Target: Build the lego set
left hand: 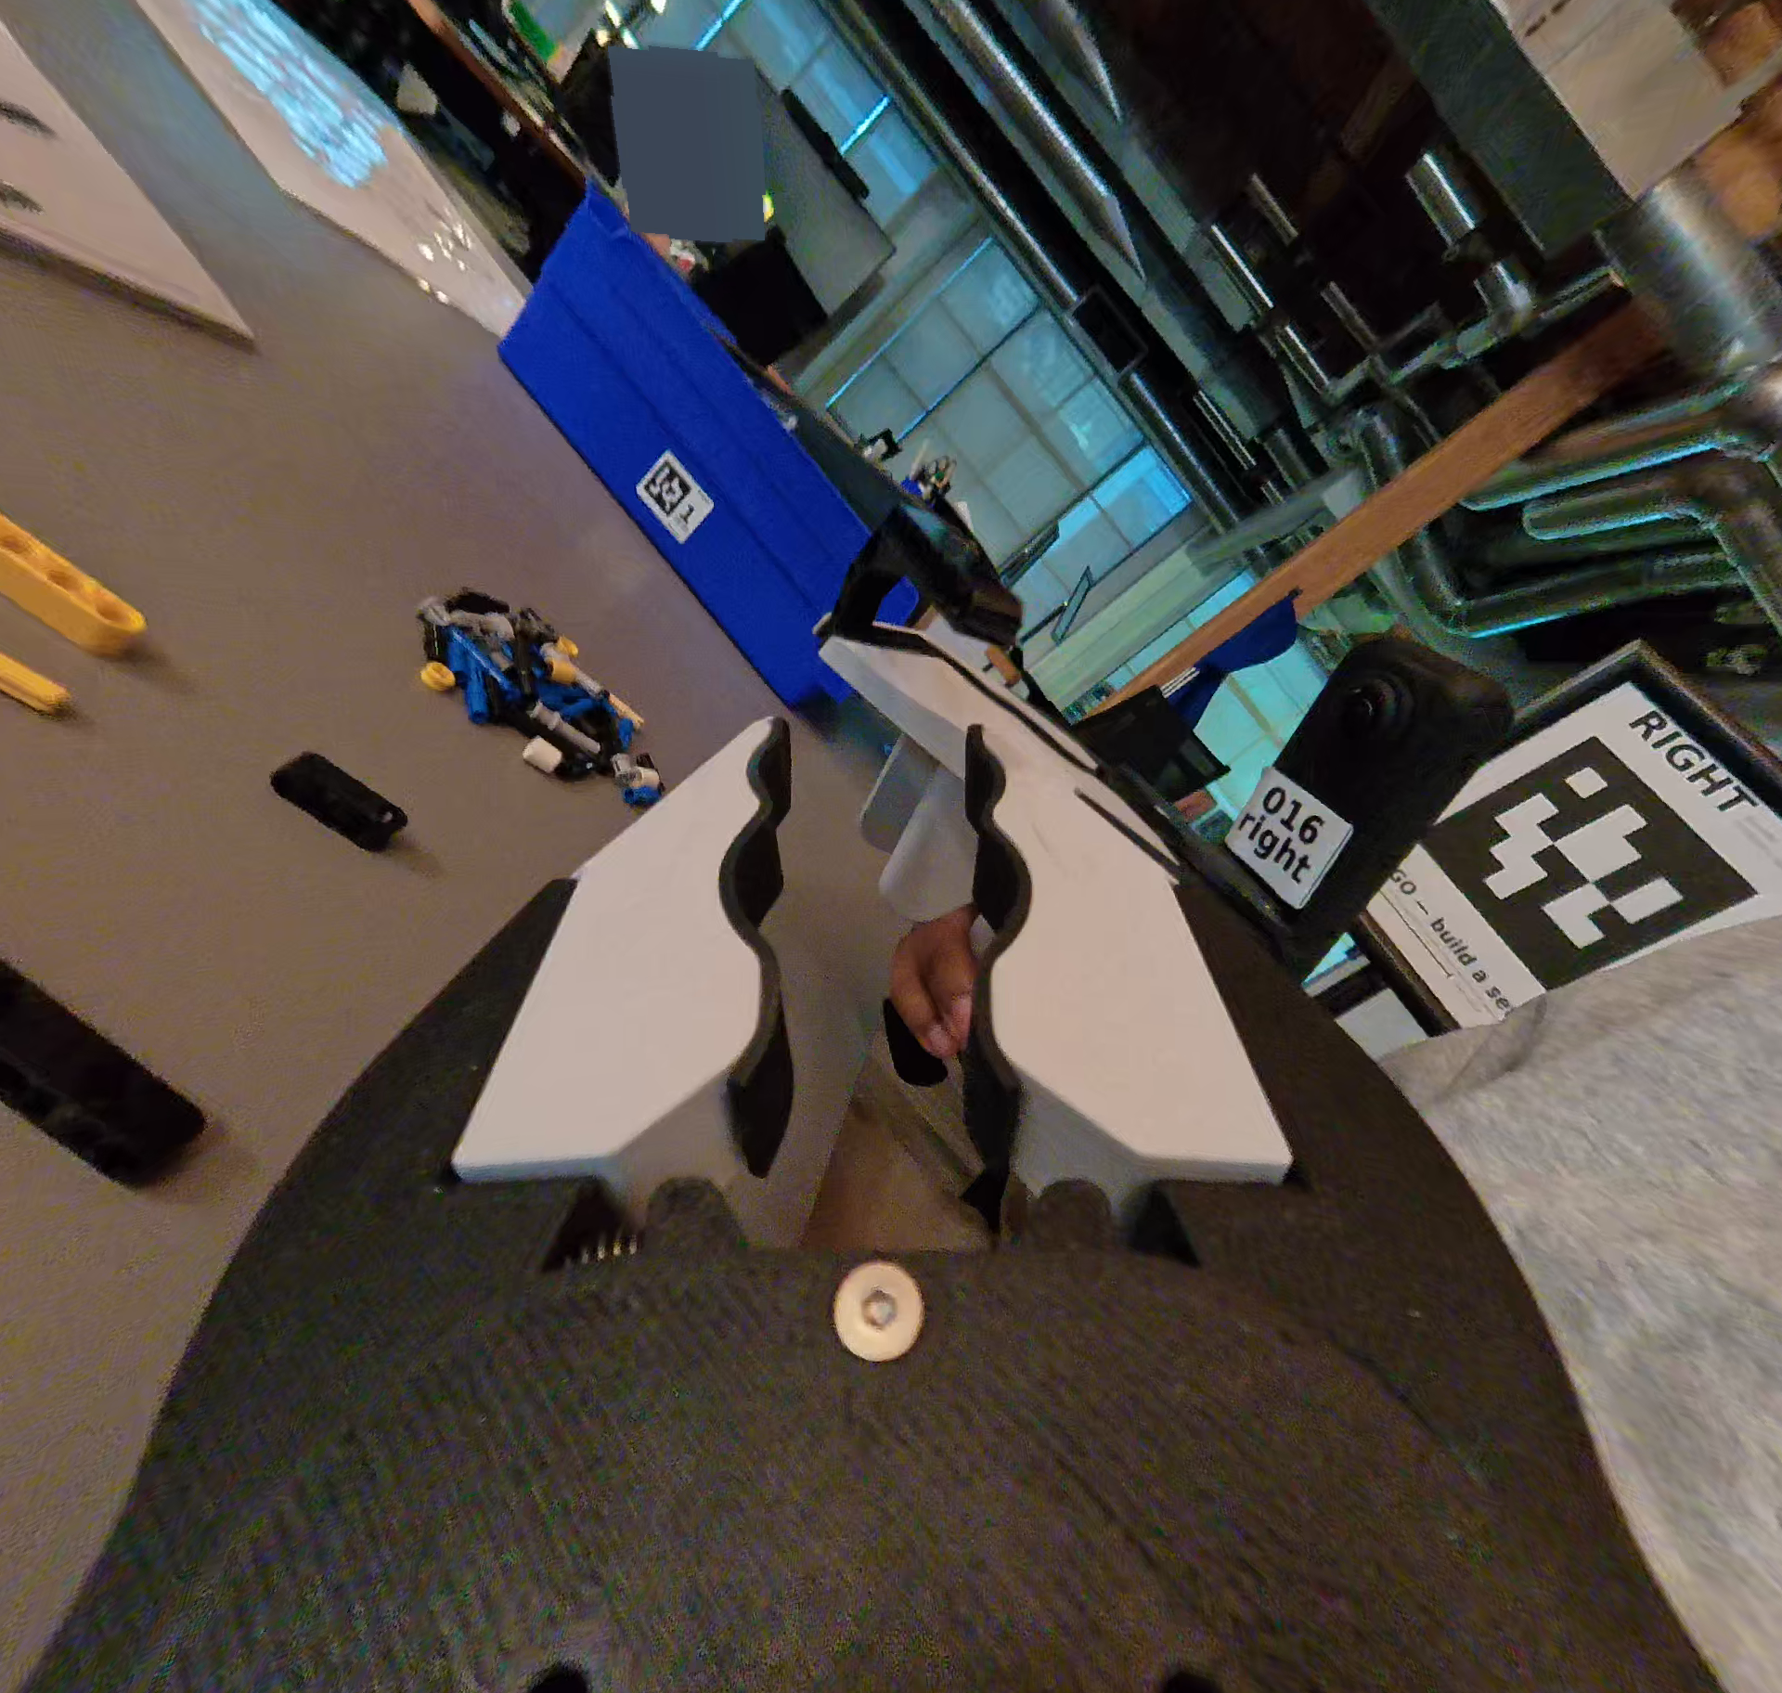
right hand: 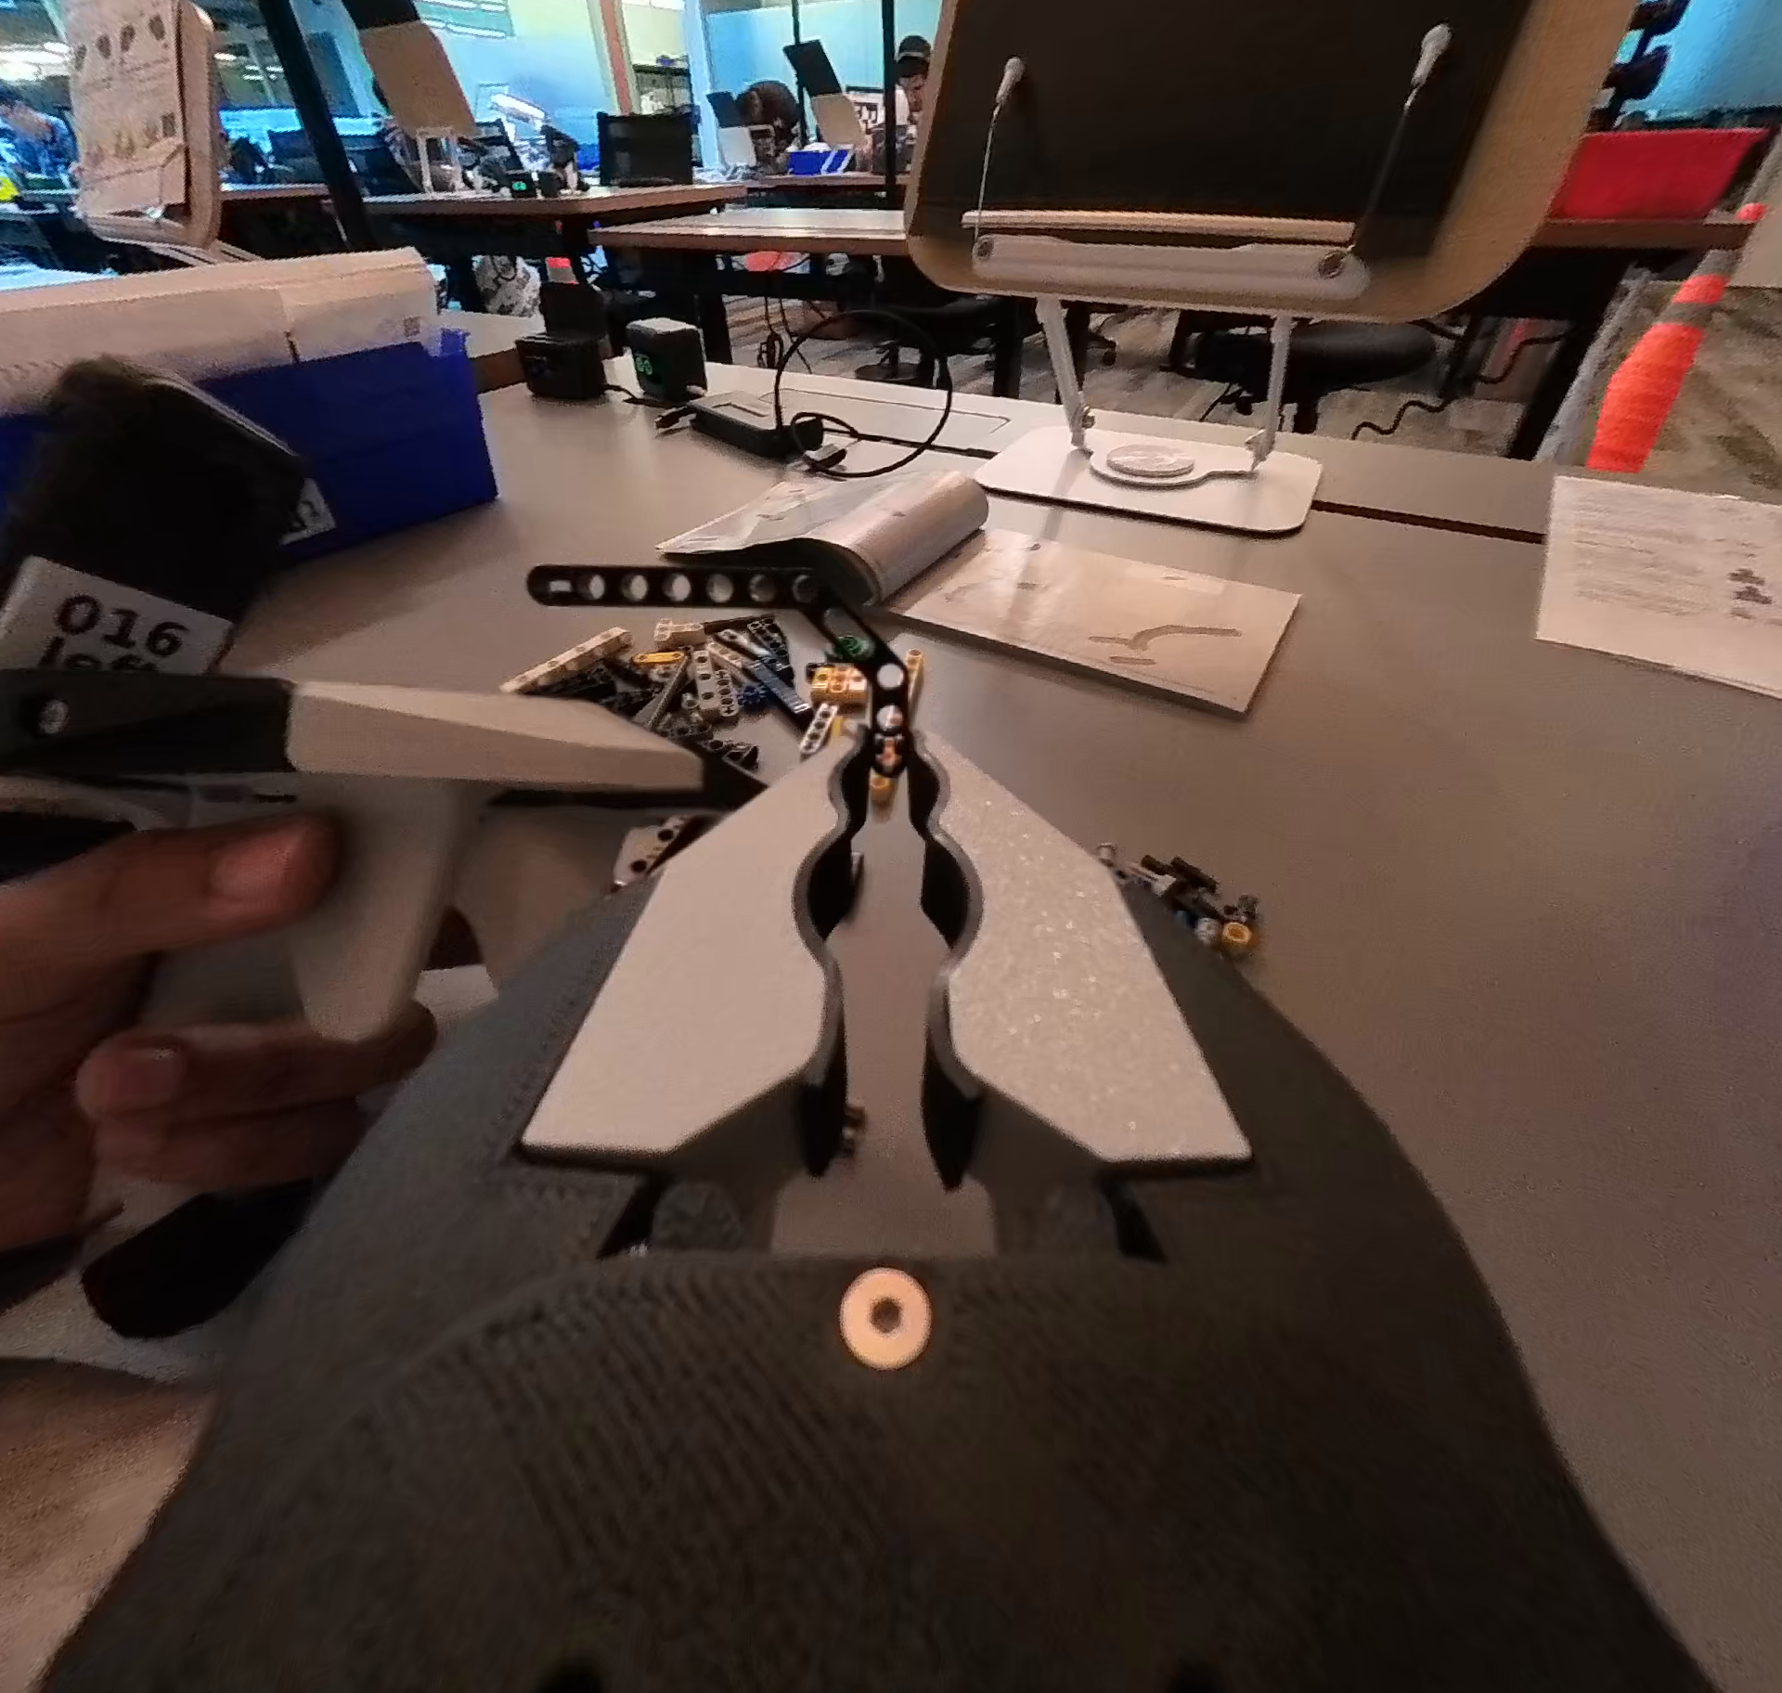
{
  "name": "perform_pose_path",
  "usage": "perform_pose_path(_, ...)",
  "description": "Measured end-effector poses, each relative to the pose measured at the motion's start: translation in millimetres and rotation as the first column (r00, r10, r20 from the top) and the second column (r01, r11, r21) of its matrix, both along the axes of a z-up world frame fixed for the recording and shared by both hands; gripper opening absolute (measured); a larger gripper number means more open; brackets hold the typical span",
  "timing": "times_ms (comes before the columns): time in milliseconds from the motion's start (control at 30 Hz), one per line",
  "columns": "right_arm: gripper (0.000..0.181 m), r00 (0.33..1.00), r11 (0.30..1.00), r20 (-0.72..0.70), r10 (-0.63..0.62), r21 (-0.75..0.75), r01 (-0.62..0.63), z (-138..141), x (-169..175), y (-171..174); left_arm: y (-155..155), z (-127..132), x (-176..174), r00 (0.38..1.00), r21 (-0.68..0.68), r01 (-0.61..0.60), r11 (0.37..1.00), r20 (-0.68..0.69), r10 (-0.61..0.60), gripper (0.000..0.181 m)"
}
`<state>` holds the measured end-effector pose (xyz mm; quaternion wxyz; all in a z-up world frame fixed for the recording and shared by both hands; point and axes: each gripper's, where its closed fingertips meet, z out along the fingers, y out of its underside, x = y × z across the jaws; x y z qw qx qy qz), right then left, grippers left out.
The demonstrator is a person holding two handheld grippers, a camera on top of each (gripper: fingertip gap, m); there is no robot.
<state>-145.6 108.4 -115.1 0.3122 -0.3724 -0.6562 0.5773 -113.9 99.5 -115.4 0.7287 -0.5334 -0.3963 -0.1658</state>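
Your right gripper (right hand: 892, 759) is pinching a black angled plastic lego beam (right hand: 820, 620) by its lower end, the jaws pressed onto it. The beam is bent like an elbow, with a row of round holes along both arms; the long arm is pointing left, lifted above the grey desk (right hand: 1350, 779). Behind it, a loose pile of grey, black and yellow lego pieces (right hand: 694, 682) is lying on the desk. Your left gripper (left hand: 877, 750) is tilting sideways, its jaws spread and holding nothing. A small blue-and-black lego assembly (left hand: 535, 687) is sitting near a blue plastic bin (left hand: 665, 451).
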Motion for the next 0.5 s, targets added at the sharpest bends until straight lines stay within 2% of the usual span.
perform_pose_path(200,0.006,0.999,0.998,-0.024,-0.024,0.066,0.025,-3.1,-1.7,3.1,-18.2,13.0,-8.5,0.994,-0.004,-0.034,0.999,-0.107,0.033,0.048)
perform_pose_path(333,0.005,0.999,0.980,-0.051,-0.010,0.198,0.020,-12.0,-0.9,-1.1,-35.5,16.7,-19.0,0.981,-0.079,-0.093,0.993,-0.176,0.078,0.053)
perform_pose_path(400,0.005,0.997,0.943,-0.053,0.050,0.330,-0.029,-24.4,0.9,-6.5,-37.7,8.1,-19.0,0.985,-0.187,-0.039,0.981,-0.175,0.006,0.051)
perform_pose_path(500,0.006,0.989,0.866,-0.053,0.141,0.491,-0.098,-39.3,6.0,-9.1,-31.5,-19.7,-7.2,0.985,-0.346,0.122,0.930,-0.073,-0.157,0.052)
